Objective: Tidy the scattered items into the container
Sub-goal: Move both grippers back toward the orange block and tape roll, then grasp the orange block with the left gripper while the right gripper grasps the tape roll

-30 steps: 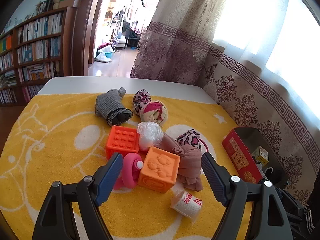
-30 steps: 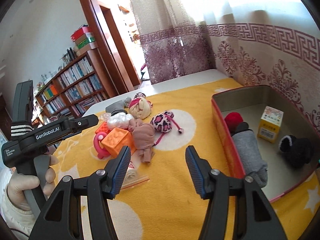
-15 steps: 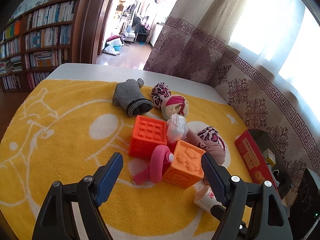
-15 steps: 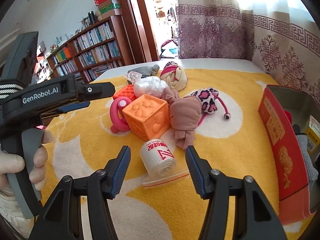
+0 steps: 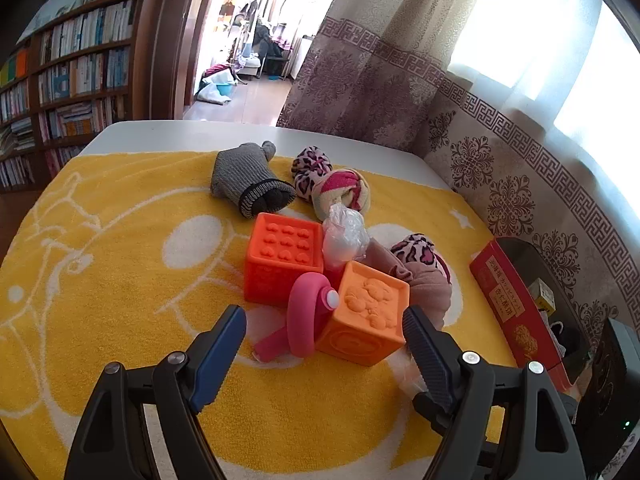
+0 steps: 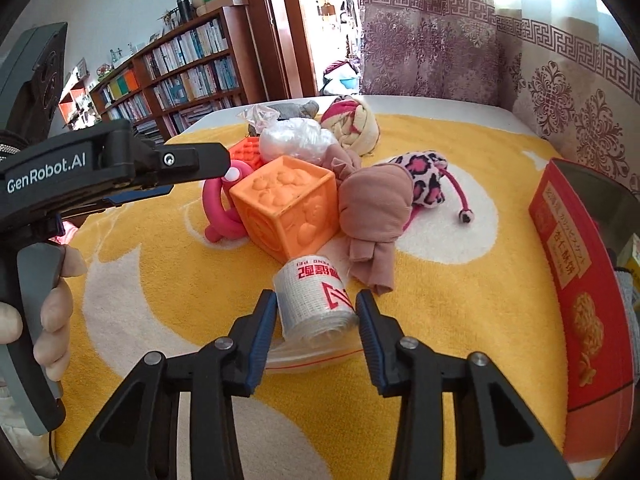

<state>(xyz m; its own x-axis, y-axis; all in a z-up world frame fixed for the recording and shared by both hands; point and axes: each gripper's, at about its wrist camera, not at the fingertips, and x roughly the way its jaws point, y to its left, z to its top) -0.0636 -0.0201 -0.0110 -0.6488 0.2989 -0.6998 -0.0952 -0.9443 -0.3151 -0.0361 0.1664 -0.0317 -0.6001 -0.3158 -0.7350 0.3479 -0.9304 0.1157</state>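
Our right gripper (image 6: 316,314), narrowed, brackets a white gauze roll (image 6: 314,300) with red print, bagged in clear plastic, near the orange cube (image 6: 286,206). Our left gripper (image 5: 324,340) gapes wide. Yellow towel (image 6: 440,300), bookshelves (image 6: 180,68) beyond.

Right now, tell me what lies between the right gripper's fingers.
The bagged gauze roll lies between the right gripper fingers, which flank it without clearly clamping, per the right wrist view.

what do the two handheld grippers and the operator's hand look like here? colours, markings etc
Both grippers, left and right, share one design: black angular plastic linkages with silver pivot screws, and finger pads in dark blue ribbed rubber. Seen side-on from the right wrist view, the left unit has a black body with white "GenRobot.AI" lettering and a grey handle. The hand on it is bare; no sleeve or cable shows.
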